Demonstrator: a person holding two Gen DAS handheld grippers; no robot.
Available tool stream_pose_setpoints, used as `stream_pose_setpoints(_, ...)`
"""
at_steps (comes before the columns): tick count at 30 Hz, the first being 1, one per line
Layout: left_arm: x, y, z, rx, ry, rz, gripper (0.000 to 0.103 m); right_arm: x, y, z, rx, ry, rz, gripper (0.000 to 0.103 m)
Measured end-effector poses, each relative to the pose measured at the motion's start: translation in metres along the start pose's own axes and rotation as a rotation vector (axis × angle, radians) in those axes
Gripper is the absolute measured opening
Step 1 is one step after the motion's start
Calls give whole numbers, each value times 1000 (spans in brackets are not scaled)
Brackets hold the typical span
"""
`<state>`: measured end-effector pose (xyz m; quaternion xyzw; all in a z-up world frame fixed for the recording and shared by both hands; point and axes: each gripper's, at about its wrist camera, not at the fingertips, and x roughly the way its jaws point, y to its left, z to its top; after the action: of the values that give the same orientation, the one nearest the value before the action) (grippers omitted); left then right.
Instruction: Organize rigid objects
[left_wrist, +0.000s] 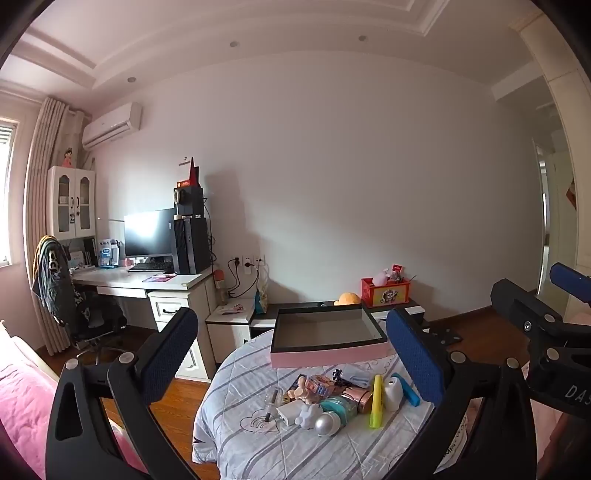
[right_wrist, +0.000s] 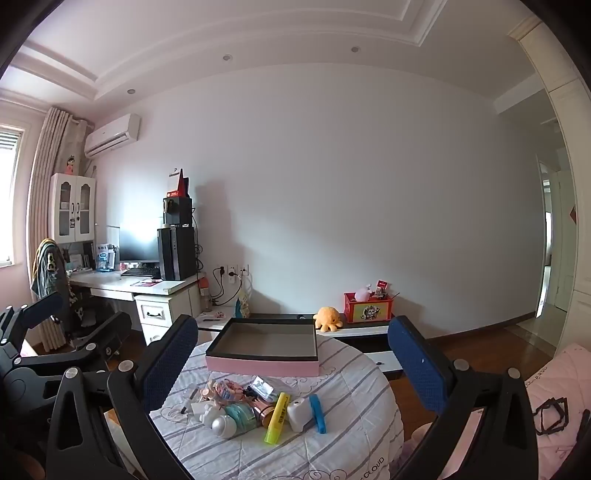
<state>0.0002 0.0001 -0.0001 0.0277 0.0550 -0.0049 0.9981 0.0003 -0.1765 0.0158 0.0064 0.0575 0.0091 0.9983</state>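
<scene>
A round table with a striped quilted cover (left_wrist: 258, 446) (right_wrist: 332, 443) holds a pile of small objects: a yellow highlighter (left_wrist: 376, 400) (right_wrist: 277, 417), a blue bar (left_wrist: 406, 388) (right_wrist: 317, 412), a white piece (left_wrist: 392, 393) (right_wrist: 298, 414), a silver ball (left_wrist: 325, 424) (right_wrist: 223, 425), a teal jar (left_wrist: 338, 406) (right_wrist: 242, 413). Behind them lies an open, empty pink tray box (left_wrist: 328, 338) (right_wrist: 264, 349). My left gripper (left_wrist: 295, 354) and right gripper (right_wrist: 293, 358) are both open and empty, held above and short of the pile.
A desk with monitor and computer tower (left_wrist: 188, 240) stands at the left with an office chair (left_wrist: 88, 314). A low cabinet behind the table carries a red box (right_wrist: 367, 308) and an orange plush (right_wrist: 328, 318). A pink bed (left_wrist: 22, 398) is at the far left.
</scene>
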Motion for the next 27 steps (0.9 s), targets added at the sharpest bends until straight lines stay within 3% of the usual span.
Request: stream_pose_setpoints(27, -1, 8, -5, -11, 24, 8, 103, -5, 5, 1, -9, 5, 15, 103)
